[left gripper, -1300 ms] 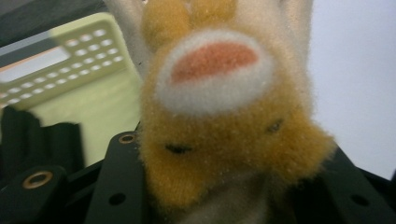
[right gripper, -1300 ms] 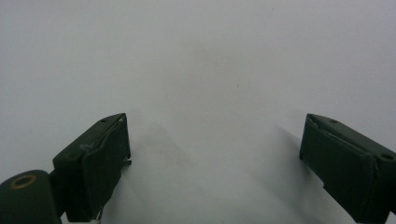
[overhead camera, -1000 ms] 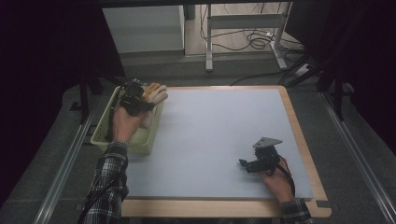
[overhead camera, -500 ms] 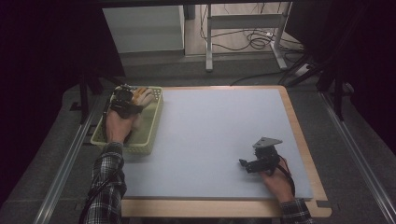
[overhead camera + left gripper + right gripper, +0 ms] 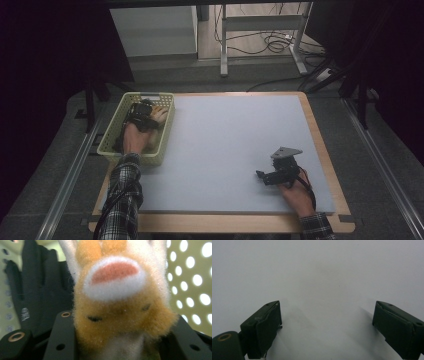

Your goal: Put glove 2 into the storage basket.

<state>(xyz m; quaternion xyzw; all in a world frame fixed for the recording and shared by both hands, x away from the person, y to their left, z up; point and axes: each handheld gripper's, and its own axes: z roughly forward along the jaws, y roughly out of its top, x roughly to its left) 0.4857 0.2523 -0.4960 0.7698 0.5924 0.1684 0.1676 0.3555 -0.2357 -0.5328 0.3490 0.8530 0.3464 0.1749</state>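
In the pale green perforated basket (image 5: 165, 134) at the far left of the table, the left gripper (image 5: 141, 114) is clamped on an orange-and-white plush toy (image 5: 117, 302), both black jaws pressing into its soft sides. The main risk, as I judge it, is that the hold is on fur and stuffing rather than anything firm: the plush can compress and slide out if the gripper is lifted or swung quickly. A second risk lies beside it: a black glove (image 5: 37, 290) rests against the basket's left wall in the left gripper view, just beside the toy, and a jaw edge could catch it and drag it along. The basket is light and sits near the table's left edge, so a snag on its wall might tip or shift it.

The toy is fuzzy, orange with a white patch around a pink oval, cream fur above and below, and two small dark stitched marks. The right gripper (image 5: 272, 176) sits at the near right on the grey mat (image 5: 230, 150), jaws spread wide with nothing between them.
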